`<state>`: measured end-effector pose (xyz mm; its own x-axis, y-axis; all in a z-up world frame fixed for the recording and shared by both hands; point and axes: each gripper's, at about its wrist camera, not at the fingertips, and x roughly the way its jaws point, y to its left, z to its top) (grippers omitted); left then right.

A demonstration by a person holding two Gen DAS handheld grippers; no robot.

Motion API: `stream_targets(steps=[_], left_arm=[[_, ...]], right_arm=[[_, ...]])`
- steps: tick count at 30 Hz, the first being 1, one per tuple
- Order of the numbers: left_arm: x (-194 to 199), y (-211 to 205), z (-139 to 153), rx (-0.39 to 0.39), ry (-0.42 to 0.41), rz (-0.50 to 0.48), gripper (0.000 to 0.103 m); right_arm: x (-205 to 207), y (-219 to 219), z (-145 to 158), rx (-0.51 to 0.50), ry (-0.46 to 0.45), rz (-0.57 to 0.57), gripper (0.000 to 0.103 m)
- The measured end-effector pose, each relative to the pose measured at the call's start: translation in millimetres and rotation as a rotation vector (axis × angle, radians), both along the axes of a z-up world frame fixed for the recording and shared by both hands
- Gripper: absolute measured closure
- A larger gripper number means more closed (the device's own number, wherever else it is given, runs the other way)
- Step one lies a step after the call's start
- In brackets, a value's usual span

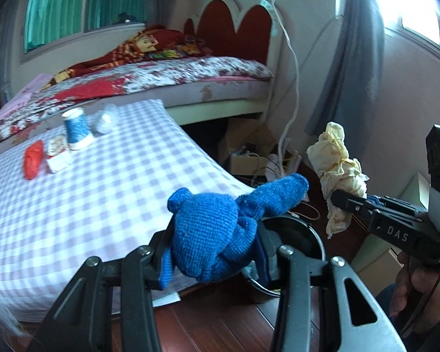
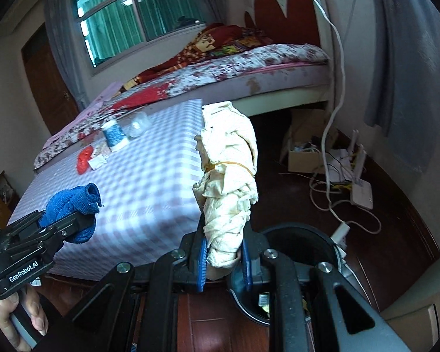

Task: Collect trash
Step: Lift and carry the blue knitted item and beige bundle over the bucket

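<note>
- Left wrist view: left hand-held gripper [image 1: 214, 252] points forward and downward, jaws clamped on a knotted blue cloth [image 1: 214, 234]. One knitted end sticks out up and to the right, over the bench edge.
- Same view: black bin [image 1: 305, 234] sits on the wooden floor [image 1: 220, 322] just behind the blue cloth; most of its rim and opening is hidden by the cloth and the gripper's linkage.
- Same view, right side: right hand-held gripper [image 1: 337, 198] comes in from the right, tilted up to the left, closed narrow on a cream rag [image 1: 337, 170]. The hand [image 1: 419, 284] under it is cut off by the frame edge.
- Same view: checked bench [image 1: 88, 199] carries a red wrapper [image 1: 33, 160], a small box [image 1: 57, 158], a blue cup [image 1: 77, 129] and a clear crumpled item [image 1: 104, 120]; all are motion-blurred, details unreadable.
- Right wrist view: right hand-held gripper [image 2: 224, 259] grips the lower end of the cream rag [image 2: 228, 182], which stands upright, bound by a yellow rubber band [image 2: 231, 165].
- Same view: the bin [image 2: 302, 237] lies just beyond and right of the fingers; its inside is dark, with something small and indistinct at the bottom.
- Same view, left: left hand-held gripper [image 2: 73, 220] holds the blue cloth [image 2: 73, 202] over the bench [image 2: 149, 193]; the hand [image 2: 17, 316] is partly cropped.
- Same view: bed [image 2: 249, 70] behind, cables and a cardboard box [image 2: 305, 155] on the floor, contents unclear.
</note>
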<state>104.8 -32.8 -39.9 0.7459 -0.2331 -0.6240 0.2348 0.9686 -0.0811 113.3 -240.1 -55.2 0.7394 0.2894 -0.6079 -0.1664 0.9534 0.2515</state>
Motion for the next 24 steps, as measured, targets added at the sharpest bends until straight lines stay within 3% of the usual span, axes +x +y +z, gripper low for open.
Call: stream_targets(steps=[14, 21, 24], left_arm=[[1, -72, -35, -0.032, 0.088, -0.157, 0.058], [9, -92, -54, -0.06, 0.145, -0.201, 0.058], [18, -96, -67, -0.108, 0.194, -0.208, 0.058]], right_arm=[[-29, -53, -26, -0.043, 0.052, -0.073, 0.083], [-26, -62, -48, -0.085, 0.101, -0.046, 0.083], [-20, -64, -64, -0.116, 0.127, -0.019, 0.083]])
